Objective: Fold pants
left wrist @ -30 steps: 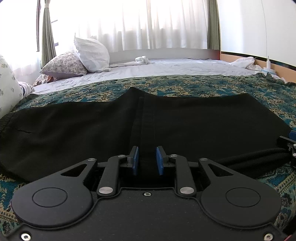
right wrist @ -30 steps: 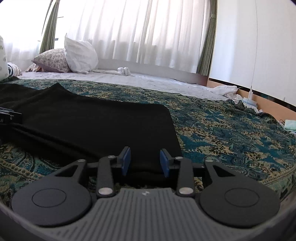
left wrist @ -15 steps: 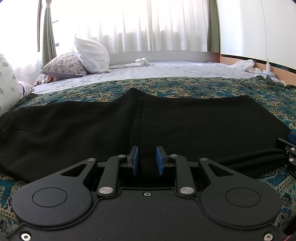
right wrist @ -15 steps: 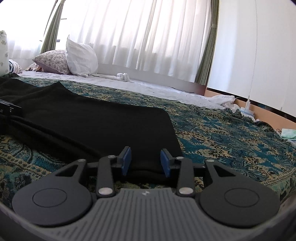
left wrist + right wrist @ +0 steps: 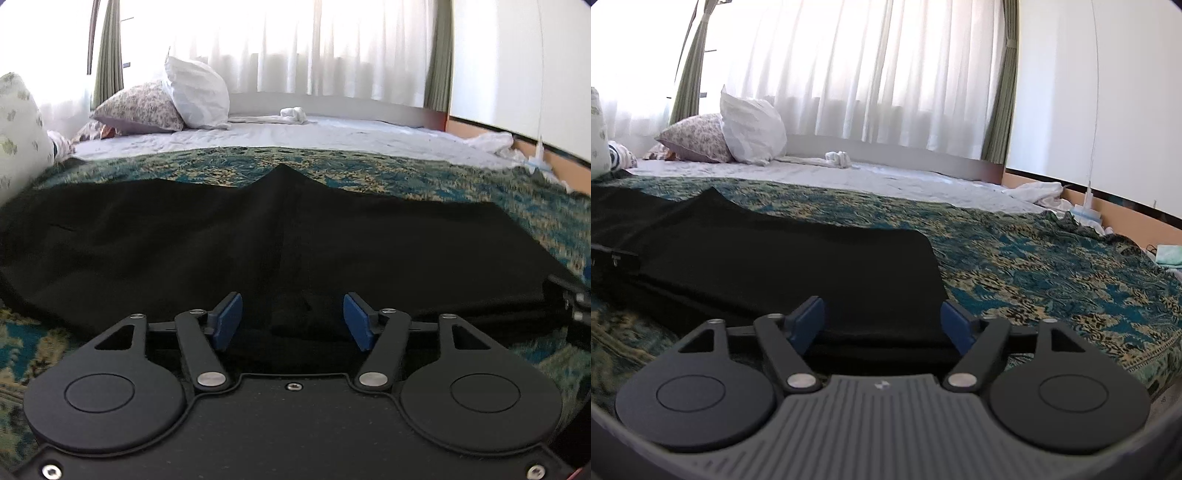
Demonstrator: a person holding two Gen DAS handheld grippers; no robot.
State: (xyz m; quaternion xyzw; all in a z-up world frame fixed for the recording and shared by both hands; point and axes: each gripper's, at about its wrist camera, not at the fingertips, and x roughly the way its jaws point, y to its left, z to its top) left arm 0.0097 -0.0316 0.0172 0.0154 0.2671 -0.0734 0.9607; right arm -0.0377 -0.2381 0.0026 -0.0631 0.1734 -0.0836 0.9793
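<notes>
Black pants (image 5: 258, 251): left gripper (image 5: 291, 320) and right gripper (image 5: 882, 323) jaws just opening, released; only right view shows hem corner; near edge hidden.

The left gripper (image 5: 291, 321) pointed forward and slightly down, its jaws having just been opening, blue pads (image 5: 229, 320) apart and pressing nothing. The right gripper (image 5: 882, 325) likewise had just been opening, spread wider.

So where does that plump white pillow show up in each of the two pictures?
Left wrist view: the white pillow stands upper left, leaning on the flowered pillow.
Right wrist view: the white pillow is at left, above the black pants.
Shared landmark: the rolled white cloth lying just right of it.
</notes>
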